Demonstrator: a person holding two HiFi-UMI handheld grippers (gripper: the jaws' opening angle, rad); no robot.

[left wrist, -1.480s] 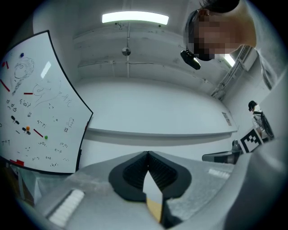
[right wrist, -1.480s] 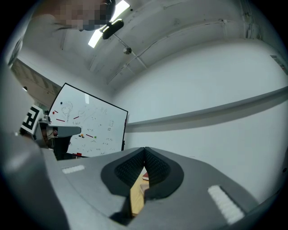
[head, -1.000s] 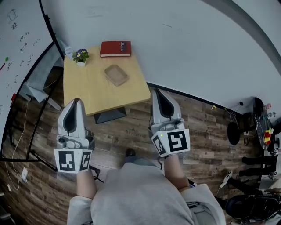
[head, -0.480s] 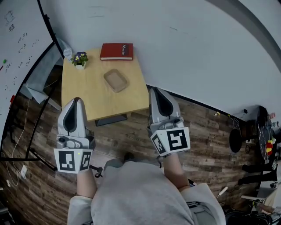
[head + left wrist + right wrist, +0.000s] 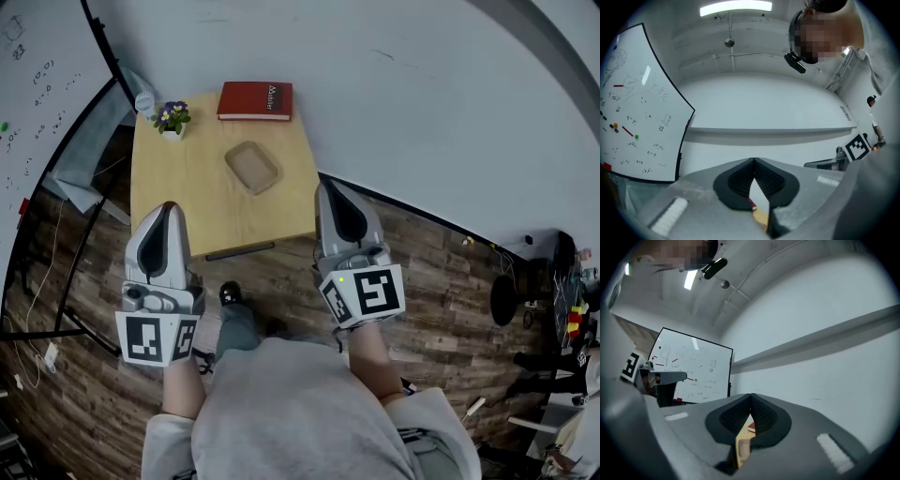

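In the head view my left gripper [image 5: 166, 207] hangs over the near left edge of a small wooden table [image 5: 178, 197]. Its jaws are shut and hold nothing. My right gripper [image 5: 329, 187] is level with the table's near right corner, also shut and empty. On the table lie a red book [image 5: 255, 100] at the far edge, a shallow tan tray [image 5: 252, 167] in the middle and a small flower pot [image 5: 172, 118] at the far left. In the left gripper view the jaw tips [image 5: 753, 159] meet; in the right gripper view the tips [image 5: 751, 394] meet too, with the book [image 5: 751, 427] showing below them.
A whiteboard [image 5: 37, 94] on a black frame stands left of the table, and a white wall [image 5: 422, 103] runs behind it. A clear glass [image 5: 144, 101] sits by the flower pot. The floor [image 5: 441, 281] is wood plank, with dark equipment [image 5: 511, 295] at the far right. A shoe [image 5: 232, 296] shows below the table.
The table has drawn closer to both grippers and a foot has stepped forward into view. Both grippers stay shut and level.
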